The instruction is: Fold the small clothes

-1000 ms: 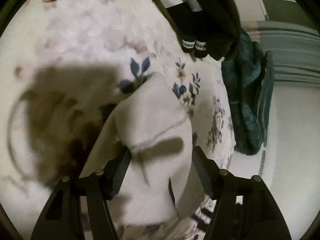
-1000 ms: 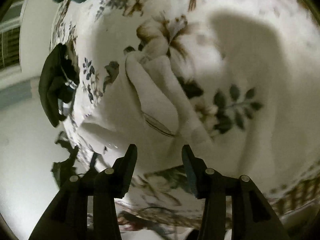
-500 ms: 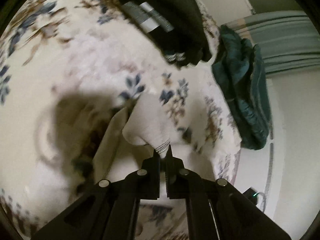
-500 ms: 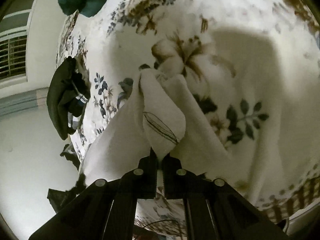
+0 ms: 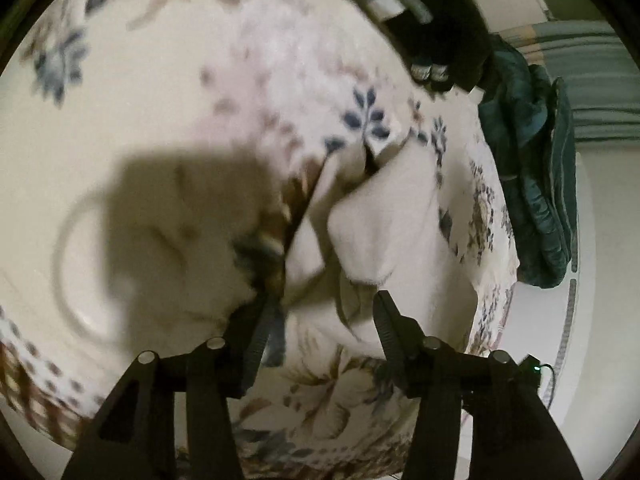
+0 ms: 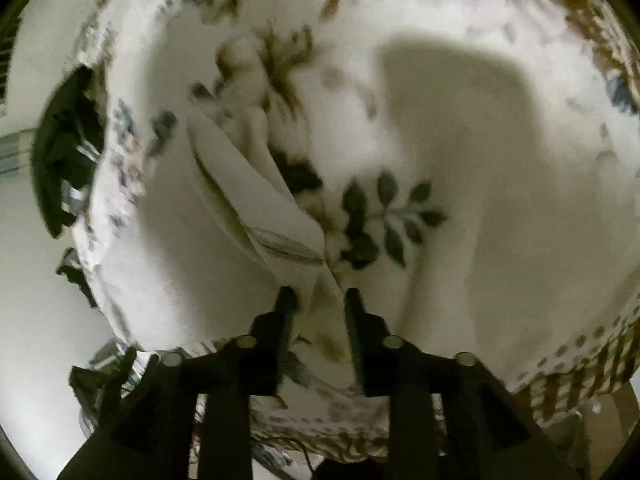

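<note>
No legible text, brand, no. or sign was found in either view. A patterned white band was seen on the dark socks point(image 5: 434, 72) — too blurred to be read as lettering. Only floral print, no words, was noted on the bedspread point(image 6: 400, 216) — motion blur throughout.

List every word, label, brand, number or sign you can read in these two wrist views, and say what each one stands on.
None can be read.
The white garment carries only a thin stitched line, no lettering.
The floral cloth shows flowers and leaves only.
The dark clothes have a pale patterned band, too blurred to tell whether it is lettering.
The left gripper and right gripper bear no markings.
</note>
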A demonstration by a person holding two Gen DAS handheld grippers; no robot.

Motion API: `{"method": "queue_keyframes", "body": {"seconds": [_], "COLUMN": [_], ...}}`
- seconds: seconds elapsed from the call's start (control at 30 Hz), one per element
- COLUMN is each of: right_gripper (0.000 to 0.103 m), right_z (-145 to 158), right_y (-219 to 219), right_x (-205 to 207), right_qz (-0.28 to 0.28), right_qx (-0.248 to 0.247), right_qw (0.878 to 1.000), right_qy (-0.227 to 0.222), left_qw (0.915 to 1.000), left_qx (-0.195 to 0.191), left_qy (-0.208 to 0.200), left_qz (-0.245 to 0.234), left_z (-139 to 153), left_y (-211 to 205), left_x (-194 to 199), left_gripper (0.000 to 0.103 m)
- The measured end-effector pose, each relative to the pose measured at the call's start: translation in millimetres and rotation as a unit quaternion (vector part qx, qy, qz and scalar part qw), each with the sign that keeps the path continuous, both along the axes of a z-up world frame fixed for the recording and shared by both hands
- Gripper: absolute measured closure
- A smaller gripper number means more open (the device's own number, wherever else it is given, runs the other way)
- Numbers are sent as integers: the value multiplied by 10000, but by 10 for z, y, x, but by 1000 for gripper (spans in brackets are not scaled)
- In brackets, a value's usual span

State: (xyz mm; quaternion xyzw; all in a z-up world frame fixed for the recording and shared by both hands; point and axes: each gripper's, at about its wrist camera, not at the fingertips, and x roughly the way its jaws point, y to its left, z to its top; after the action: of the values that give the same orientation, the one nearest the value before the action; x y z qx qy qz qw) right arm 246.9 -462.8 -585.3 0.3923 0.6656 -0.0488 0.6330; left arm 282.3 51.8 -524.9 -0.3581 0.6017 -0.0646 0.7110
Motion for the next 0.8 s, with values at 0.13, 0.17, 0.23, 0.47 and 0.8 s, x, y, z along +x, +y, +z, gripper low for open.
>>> {"method": "queue_keyframes", "body": {"seconds": [0.13, 0.17, 0.23, 0.47, 0.8], "right_gripper": [52, 52, 52, 96, 103], "right_z": [179, 188, 165, -162, -397], "right_y": [-120, -125, -97, 45, -309], "right_x": [198, 294, 537, 1132, 1094], "right_qz": [-158, -182, -171, -447, -964], "right_qx": [-44, -30, 15, 261, 164], "right_qw": [9988, 9984, 9975, 9965, 9948], "right_qy": [-469, -543, -683, -659, -287], "left_qw": [9980, 9971, 9964, 9885, 9940], "left_qx": [322, 332, 276, 247, -302], "left_qy": [-535, -660, -740, -603, -410], "left_qz": [-121, -163, -312, -1365, -969], "left_z": [264, 287, 264, -150, -389], "left_y": [44, 22, -50, -575, -256], "left_x": [378, 518, 731, 1247, 1295], "left_gripper": [54, 54, 54, 89, 87]}}
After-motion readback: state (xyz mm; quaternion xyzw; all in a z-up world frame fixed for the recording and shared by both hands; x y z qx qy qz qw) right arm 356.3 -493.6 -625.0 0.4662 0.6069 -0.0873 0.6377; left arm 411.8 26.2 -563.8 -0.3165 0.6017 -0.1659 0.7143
